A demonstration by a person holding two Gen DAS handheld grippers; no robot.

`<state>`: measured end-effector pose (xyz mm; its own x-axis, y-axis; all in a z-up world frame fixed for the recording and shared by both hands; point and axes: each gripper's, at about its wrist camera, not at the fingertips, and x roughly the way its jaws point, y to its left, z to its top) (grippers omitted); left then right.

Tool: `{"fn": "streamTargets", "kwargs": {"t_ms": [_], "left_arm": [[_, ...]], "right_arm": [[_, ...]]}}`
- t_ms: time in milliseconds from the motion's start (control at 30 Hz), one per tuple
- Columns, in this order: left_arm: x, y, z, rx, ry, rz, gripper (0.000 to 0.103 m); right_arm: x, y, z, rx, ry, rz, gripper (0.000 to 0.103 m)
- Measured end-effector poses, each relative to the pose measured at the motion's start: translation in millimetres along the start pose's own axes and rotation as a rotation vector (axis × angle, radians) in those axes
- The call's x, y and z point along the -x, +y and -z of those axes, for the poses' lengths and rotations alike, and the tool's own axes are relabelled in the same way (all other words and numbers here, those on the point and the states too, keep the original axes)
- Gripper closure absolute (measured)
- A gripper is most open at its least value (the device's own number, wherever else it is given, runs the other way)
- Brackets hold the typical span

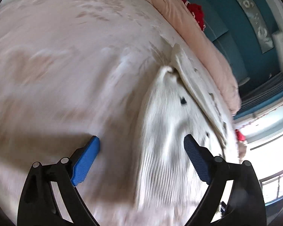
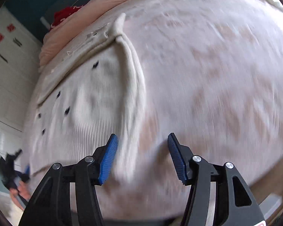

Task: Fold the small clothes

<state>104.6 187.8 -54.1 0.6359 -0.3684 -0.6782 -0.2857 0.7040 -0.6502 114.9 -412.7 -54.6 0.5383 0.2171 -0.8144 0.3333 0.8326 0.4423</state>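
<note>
Left view: my left gripper [image 1: 141, 158] is open, nothing between the pads, and the white knit [image 1: 168, 131] lies just ahead and to its right on the pink bedspread [image 1: 66, 66].

Right view: right gripper [image 2: 142, 156] open and empty too, knit's folded edge just ahead-left. Blurred, so I'd settle first, then regrip at the hem corners.

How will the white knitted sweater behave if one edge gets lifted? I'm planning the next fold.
The sweater probably flops and drapes: its folded edge already curves softly. The ribbed knit likely grips the bedspread and drags rather than slides. It looks thick, so folds may spring open.
</note>
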Motion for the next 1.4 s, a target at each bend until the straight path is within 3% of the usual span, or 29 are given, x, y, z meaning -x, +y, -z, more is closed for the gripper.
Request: {"fn": "streamTargets", "kwargs": {"t_ms": [133, 267, 400, 433, 500, 533, 567, 667, 767, 900, 1100, 1267, 1400], "left_arm": [[8.0, 2.2, 30.6, 0.054, 0.044, 0.074, 0.008], [-4.8, -23.7, 41.6, -0.046, 0.056, 0.029, 0.006], [-17.0, -37.7, 40.5, -0.061, 0.087, 0.016, 0.007], [-18.9, -39.7, 40.2, -0.06, 0.091, 0.015, 0.014], [-27.2, -44.3, 37.1, -0.067, 0.112, 0.006, 0.039], [-31.0, -45.7, 36.4, -0.073, 0.131, -0.001, 0.064], [-37.8, -47.0, 33.1, -0.07, 0.172, -0.021, 0.088], [-29.6, -47.7, 27.0, -0.036, 0.179, -0.001, 0.092], [-0.7, -59.5, 22.2, -0.079, 0.15, 0.023, 0.095], [41.0, -68.8, 21.6, -0.129, 0.135, 0.051, 0.096], [87.6, -58.1, 37.3, -0.175, 0.183, 0.042, 0.097], [118.7, -38.0, 85.9, -0.255, 0.29, -0.019, 0.098], [142.1, -27.0, 110.1, -0.287, 0.326, -0.046, 0.098]], "right_arm": [[4.3, 6.7, 19.5, -0.041, 0.009, -0.114, 0.044], [-12.6, 24.8, 18.8, -0.033, 0.03, -0.144, 0.042], [-19.6, 34.0, 14.0, -0.074, 0.004, -0.178, 0.042], [-22.4, 34.7, 11.7, -0.089, 0.002, -0.189, 0.042], [-28.2, 37.1, 8.1, -0.097, 0.004, -0.201, 0.06], [-31.0, 37.7, 5.7, -0.1, 0.012, -0.194, 0.091], [-33.2, 36.4, 3.6, -0.111, 0.026, -0.199, 0.095], [-15.4, 43.1, -0.8, -0.106, -0.031, -0.212, 0.097], [20.6, 59.7, -2.9, -0.037, -0.091, -0.216, 0.098], [53.9, 67.5, 5.7, 0.056, -0.095, -0.195, 0.098], [83.5, 55.3, 43.3, 0.2, 0.024, -0.149, 0.098], [99.2, 41.2, 106.9, 0.327, 0.176, -0.095, 0.098], [114.5, 21.0, 142.9, 0.273, 0.237, -0.108, 0.098]]}}
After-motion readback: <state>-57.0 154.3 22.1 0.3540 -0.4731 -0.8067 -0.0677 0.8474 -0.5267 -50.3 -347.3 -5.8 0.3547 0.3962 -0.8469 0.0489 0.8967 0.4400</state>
